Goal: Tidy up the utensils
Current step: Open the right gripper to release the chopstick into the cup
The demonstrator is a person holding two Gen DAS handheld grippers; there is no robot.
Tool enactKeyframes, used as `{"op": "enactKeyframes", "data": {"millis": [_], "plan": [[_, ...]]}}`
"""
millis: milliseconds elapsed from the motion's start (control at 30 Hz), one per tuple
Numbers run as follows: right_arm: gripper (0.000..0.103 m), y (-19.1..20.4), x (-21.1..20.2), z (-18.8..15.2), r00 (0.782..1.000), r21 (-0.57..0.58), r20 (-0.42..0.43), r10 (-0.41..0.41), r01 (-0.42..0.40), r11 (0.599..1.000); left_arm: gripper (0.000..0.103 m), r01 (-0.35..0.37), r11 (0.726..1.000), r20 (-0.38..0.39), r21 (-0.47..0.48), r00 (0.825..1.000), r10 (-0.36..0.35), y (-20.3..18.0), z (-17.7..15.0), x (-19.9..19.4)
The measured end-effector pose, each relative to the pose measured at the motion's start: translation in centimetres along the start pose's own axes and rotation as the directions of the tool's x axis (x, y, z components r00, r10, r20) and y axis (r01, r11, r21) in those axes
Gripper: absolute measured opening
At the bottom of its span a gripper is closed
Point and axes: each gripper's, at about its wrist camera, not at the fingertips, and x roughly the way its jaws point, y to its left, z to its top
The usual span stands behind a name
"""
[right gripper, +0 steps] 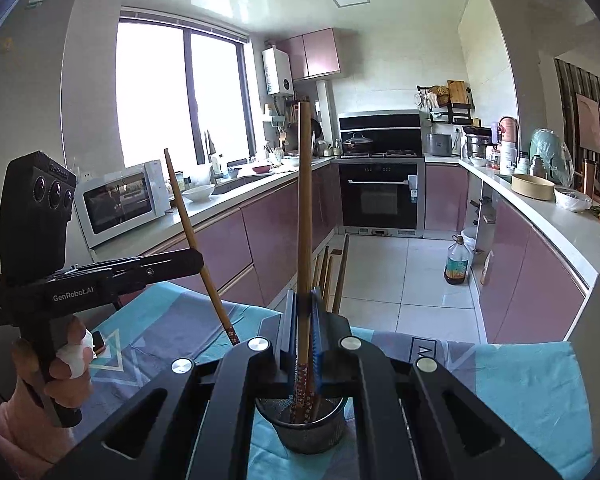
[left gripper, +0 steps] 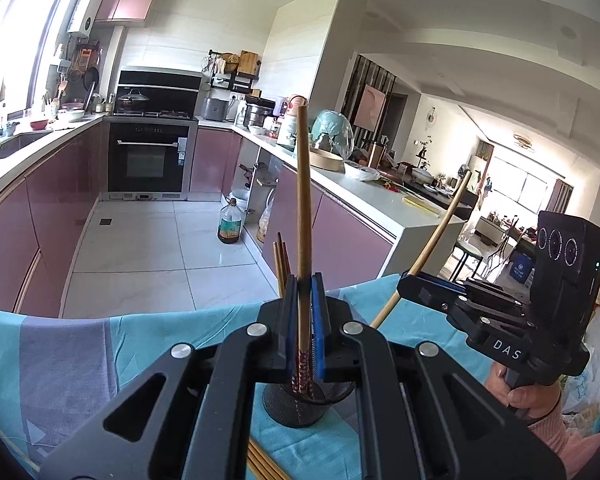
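In the left wrist view my left gripper (left gripper: 304, 280) is shut on a wooden chopstick (left gripper: 303, 200) that stands upright, its patterned end down at the mouth of a black mesh cup (left gripper: 300, 408). A few chopsticks (left gripper: 281, 264) poke up behind the fingers. To the right, my right gripper (left gripper: 404, 280) is shut on a slanted chopstick (left gripper: 440, 232). In the right wrist view my right gripper (right gripper: 304, 294) clamps an upright chopstick (right gripper: 304, 200) over the mesh cup (right gripper: 304, 428). At the left of that view, the left gripper (right gripper: 198, 258) holds its chopstick (right gripper: 188, 216).
The cup stands on a table with a teal and grey cloth (left gripper: 140, 340), whose far edge lies just past the grippers. More chopsticks (left gripper: 260, 464) lie on the cloth near me. Beyond are pink kitchen cabinets, an oil bottle (right gripper: 458, 264) on the floor and a microwave (right gripper: 124, 204).
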Motion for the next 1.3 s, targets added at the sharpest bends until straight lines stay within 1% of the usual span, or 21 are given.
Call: {"op": "enactKeyframes", "data": {"millis": [233, 400, 567, 700, 800, 1000, 1233, 1300], "plan": [[0.005, -0.3, 1.8, -1.1, 0.998, -0.002, -0.065, -0.007, 0.007, 1.0, 0.008, -0.02, 1.0, -0.072, 0.022, 0.997, 0.021, -0.1, -0.6, 2.1], [0.005, -0.3, 3.1, -1.9, 0.992, -0.009, -0.123, -0.012, 0.011, 1.0, 0.008, -0.025, 0.998, -0.132, 0.051, 0.991, 0.031, -0.5, -1.4, 3.5], [0.005, -0.4, 4.0, -2.5, 0.982, -0.01, -0.188, -0.014, 0.012, 1.0, 0.008, -0.03, 0.997, -0.196, 0.074, 0.98, 0.044, -0.4, -2.1, 5.0], [0.005, -0.5, 5.2, -3.0, 0.97, -0.008, -0.244, -0.012, 0.01, 1.0, 0.008, -0.028, 0.997, -0.236, 0.068, 0.971, 0.043, 0.1, -2.1, 6.7], [0.006, -0.6, 6.0, -3.3, 0.963, 0.001, -0.27, -0.01, 0.01, 1.0, 0.008, -0.028, 0.998, -0.258, 0.057, 0.965, 0.041, 0.7, -2.3, 7.6], [0.006, -1.2, 6.9, -3.1, 0.958, 0.022, -0.286, -0.012, 0.019, 1.0, 0.008, -0.036, 0.998, -0.277, 0.053, 0.96, 0.049, 1.3, -2.2, 9.1], [0.007, -1.8, 7.5, -2.7, 0.96, 0.049, -0.279, -0.021, 0.036, 0.998, 0.008, -0.048, 0.998, -0.289, 0.033, 0.956, 0.055, 2.0, -2.4, 10.0], [0.007, -1.9, 7.5, -2.8, 0.961, 0.063, -0.275, -0.014, 0.032, 0.997, 0.008, -0.042, 0.999, -0.286, 0.023, 0.957, 0.046, 2.2, -2.4, 10.0]]}}
